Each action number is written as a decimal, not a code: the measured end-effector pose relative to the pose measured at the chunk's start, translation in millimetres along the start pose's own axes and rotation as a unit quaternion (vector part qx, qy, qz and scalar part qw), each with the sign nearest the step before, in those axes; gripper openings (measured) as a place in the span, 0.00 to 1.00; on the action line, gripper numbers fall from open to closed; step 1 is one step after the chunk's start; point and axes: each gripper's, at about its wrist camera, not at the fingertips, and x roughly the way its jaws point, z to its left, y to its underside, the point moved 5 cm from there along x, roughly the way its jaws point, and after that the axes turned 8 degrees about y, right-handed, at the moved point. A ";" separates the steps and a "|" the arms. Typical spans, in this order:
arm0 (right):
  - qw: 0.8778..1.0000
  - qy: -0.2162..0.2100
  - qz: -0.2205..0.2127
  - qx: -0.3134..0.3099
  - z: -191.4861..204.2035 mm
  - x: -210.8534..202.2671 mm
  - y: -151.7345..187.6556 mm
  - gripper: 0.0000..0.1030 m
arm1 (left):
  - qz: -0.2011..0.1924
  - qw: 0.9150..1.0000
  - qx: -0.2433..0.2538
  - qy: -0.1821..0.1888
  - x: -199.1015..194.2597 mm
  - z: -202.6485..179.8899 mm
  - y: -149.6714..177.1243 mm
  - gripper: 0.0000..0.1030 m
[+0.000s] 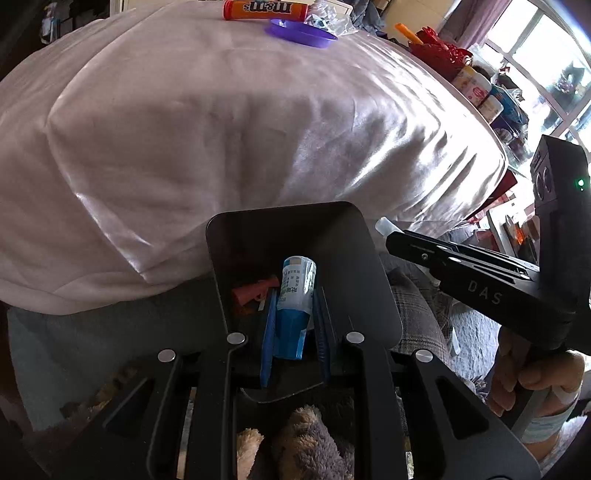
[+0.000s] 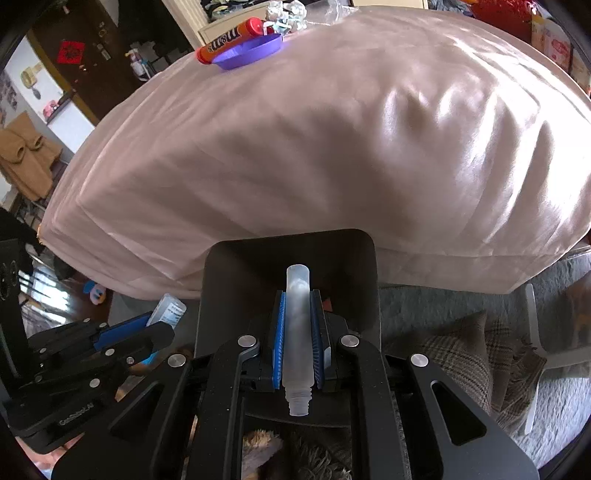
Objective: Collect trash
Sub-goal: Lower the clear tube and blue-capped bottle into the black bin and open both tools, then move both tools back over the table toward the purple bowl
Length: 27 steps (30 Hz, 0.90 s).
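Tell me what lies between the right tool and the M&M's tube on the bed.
Only bare pink bedsheet, seen in the right wrist view. The right tool grips a clear tube; the M&M's tube lies beside a purple dish.

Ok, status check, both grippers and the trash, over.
Left gripper shut on blue-labelled bottle. Right gripper shut on clear tube. Both over black bin. Candy tube and purple dish on table, nothing blocking.
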 end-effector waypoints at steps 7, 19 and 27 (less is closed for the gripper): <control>1.000 0.008 -0.007 0.002 0.3 -7.0 -8.1 0.17 | -0.001 1.000 0.000 -0.004 -1.4 0.7 -1.4 0.18; 0.998 0.026 -0.046 0.016 -13.2 -28.8 -19.0 0.81 | -0.027 0.999 0.002 -0.020 -14.3 2.6 -7.4 0.72; 0.994 0.040 -0.100 0.029 -30.9 -53.1 -38.8 0.95 | -0.072 0.996 0.002 -0.044 -42.5 6.2 -20.3 0.92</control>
